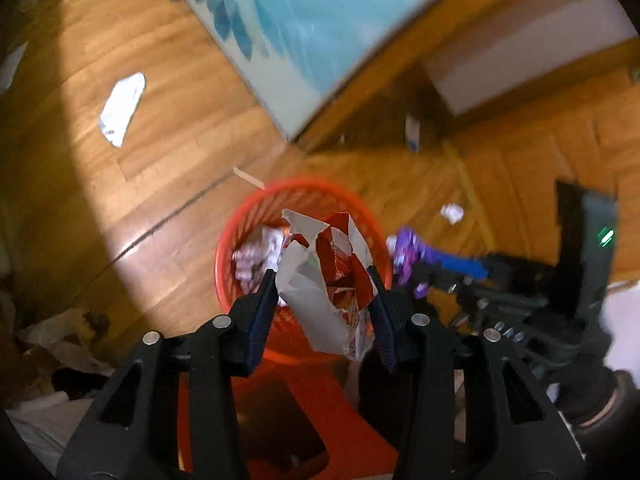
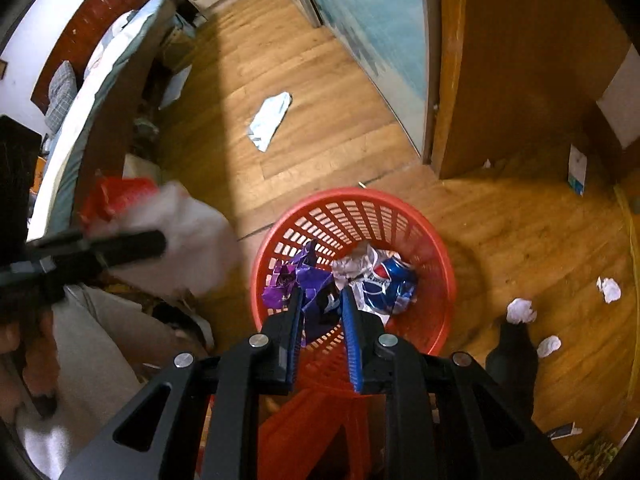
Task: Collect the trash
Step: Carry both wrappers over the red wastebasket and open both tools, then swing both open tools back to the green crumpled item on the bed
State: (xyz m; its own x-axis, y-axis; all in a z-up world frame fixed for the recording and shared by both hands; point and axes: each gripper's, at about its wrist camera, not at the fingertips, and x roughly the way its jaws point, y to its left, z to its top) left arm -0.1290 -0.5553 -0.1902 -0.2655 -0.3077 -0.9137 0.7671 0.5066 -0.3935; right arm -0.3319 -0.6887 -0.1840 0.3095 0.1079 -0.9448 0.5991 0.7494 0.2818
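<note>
Two wrappers [image 1: 326,276] [image 2: 316,292] between jaws, above basket [image 2: 420,208].

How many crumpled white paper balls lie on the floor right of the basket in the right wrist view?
3: one nearest the basket, one below it, one farthest right. More may be hidden outside the view.

Two fisheye views, each looking steeply down along a pair of black jaws at a wooden floor [image 1: 168,152]. Left wrist view: close above a red basket [image 1: 240,220] just ahead of the jaws, with the right gripper [image 1: 404,264] off to the right. Right wrist view: close above the same basket [image 2: 436,264], with the left gripper [image 2: 160,240] off to the left. Shared: basket, floor, blue panel [image 1: 320,20] beyond the jaws.
</note>
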